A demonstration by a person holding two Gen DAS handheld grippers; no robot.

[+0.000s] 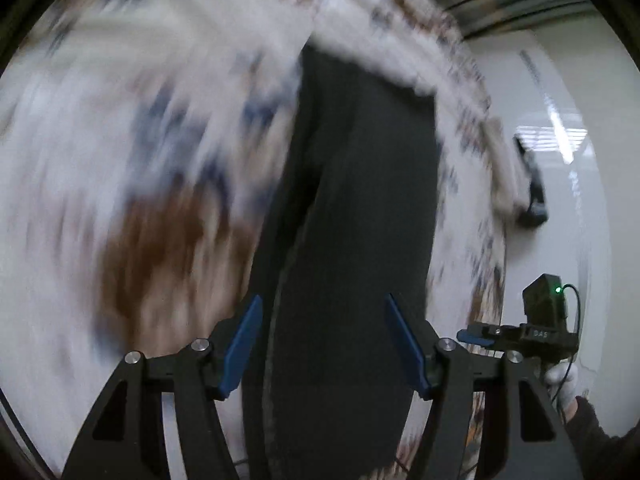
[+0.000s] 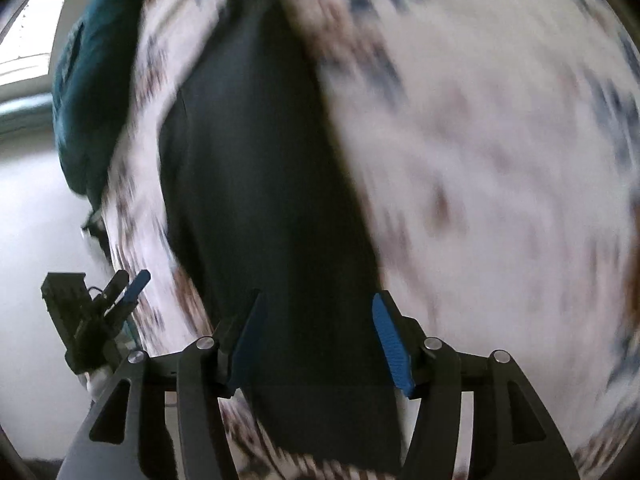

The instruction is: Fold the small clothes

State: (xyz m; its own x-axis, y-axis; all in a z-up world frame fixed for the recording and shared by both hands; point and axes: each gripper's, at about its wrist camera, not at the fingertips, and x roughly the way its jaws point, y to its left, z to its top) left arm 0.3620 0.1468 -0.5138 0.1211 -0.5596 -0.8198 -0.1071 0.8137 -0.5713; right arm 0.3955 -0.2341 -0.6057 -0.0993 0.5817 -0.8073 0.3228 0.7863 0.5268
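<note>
A dark grey, nearly black small garment [image 1: 352,220] lies as a long strip on a white cloth with blue and brown print [image 1: 120,160]. My left gripper [image 1: 322,344] is open, its blue fingers [image 1: 244,344] on either side of the garment's near end. In the right wrist view the same garment [image 2: 272,200] runs away from my right gripper [image 2: 320,340], which is open and straddles its near end. Each gripper shows in the other's view: the right one [image 1: 476,336] at lower right, the left one [image 2: 136,284] at lower left. Both views are motion-blurred.
A dark teal garment [image 2: 96,92] lies at the far left edge of the printed cloth [image 2: 480,160]. A small black object [image 1: 532,184] sits at the cloth's right edge. A glossy white floor [image 1: 568,120] surrounds the cloth.
</note>
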